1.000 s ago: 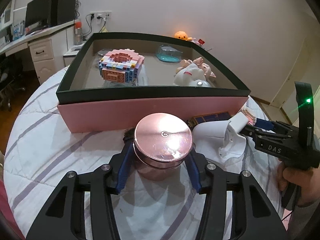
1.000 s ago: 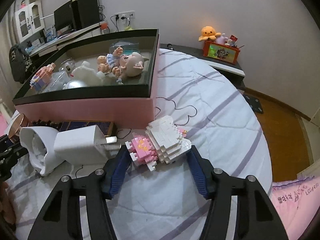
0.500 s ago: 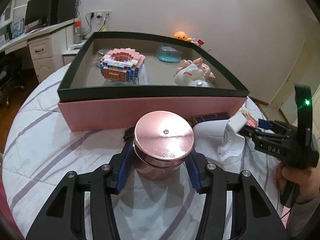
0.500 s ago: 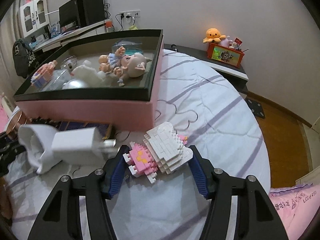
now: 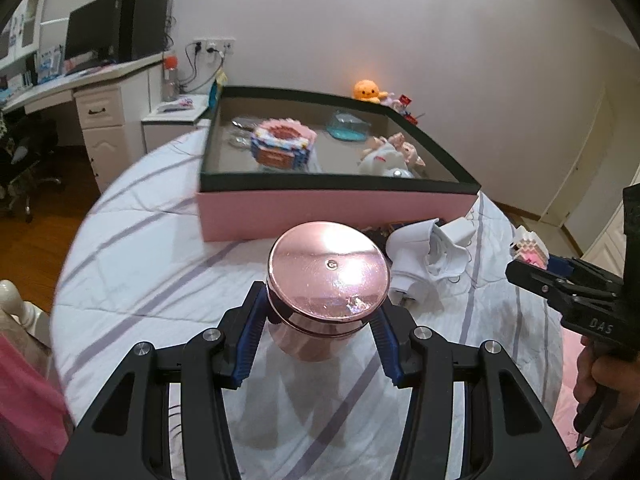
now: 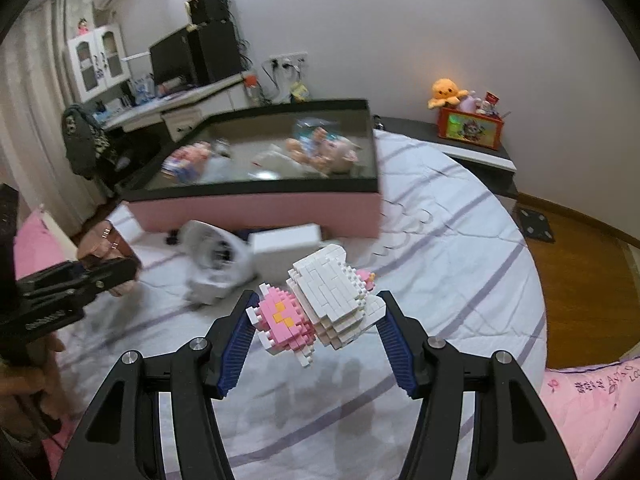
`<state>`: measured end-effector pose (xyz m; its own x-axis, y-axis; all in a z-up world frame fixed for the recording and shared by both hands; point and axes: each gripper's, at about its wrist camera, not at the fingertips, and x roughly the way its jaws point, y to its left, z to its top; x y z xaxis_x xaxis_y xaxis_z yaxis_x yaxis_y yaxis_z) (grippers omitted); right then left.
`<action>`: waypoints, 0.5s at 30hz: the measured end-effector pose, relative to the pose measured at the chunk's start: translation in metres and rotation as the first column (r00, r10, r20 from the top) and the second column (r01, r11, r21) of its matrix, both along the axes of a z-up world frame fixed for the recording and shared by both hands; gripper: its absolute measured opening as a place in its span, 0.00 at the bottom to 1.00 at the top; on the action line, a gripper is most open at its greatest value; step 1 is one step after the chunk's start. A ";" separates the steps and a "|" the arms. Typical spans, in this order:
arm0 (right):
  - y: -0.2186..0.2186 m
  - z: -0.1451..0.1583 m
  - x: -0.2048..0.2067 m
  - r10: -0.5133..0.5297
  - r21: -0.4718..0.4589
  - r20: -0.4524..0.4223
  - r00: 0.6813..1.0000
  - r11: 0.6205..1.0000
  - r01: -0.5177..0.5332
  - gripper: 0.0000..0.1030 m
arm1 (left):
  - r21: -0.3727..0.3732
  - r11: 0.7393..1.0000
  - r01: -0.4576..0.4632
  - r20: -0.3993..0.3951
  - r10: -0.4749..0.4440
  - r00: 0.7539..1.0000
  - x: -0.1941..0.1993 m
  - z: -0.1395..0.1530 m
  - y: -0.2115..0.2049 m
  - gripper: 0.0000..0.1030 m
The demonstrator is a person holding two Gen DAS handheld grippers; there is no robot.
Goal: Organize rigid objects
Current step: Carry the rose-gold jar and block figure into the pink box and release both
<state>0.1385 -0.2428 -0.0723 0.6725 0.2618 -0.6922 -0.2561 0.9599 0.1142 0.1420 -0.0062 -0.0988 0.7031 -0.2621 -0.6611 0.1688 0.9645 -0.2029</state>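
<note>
Left wrist view: left gripper [image 5: 318, 322] clamps its blue pads on the sides of a rose-gold round tin [image 5: 327, 280], held above the striped bedcover [image 5: 152, 280], with the pink box [image 5: 336, 210] ahead of the fingertips. Right wrist view: right gripper [image 6: 316, 328], jaws partly closed, grips a pink-and-white brick figure [image 6: 320, 308] clear of the bedcover; a white charger [image 6: 286, 242] and the box lie beyond it.
</note>
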 end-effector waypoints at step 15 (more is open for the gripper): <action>0.045 0.052 0.016 0.084 0.023 0.111 0.990 0.996 -0.087 0.59 | 0.046 0.998 -0.046 0.148 0.038 0.988 -0.012 0.066 0.024 0.49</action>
<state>0.1547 -0.1977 -0.0206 0.7180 0.3400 -0.6074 -0.3496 0.9307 0.1077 0.1301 0.0176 -0.0333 0.8032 -0.2001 -0.5611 0.1524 0.9796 -0.1312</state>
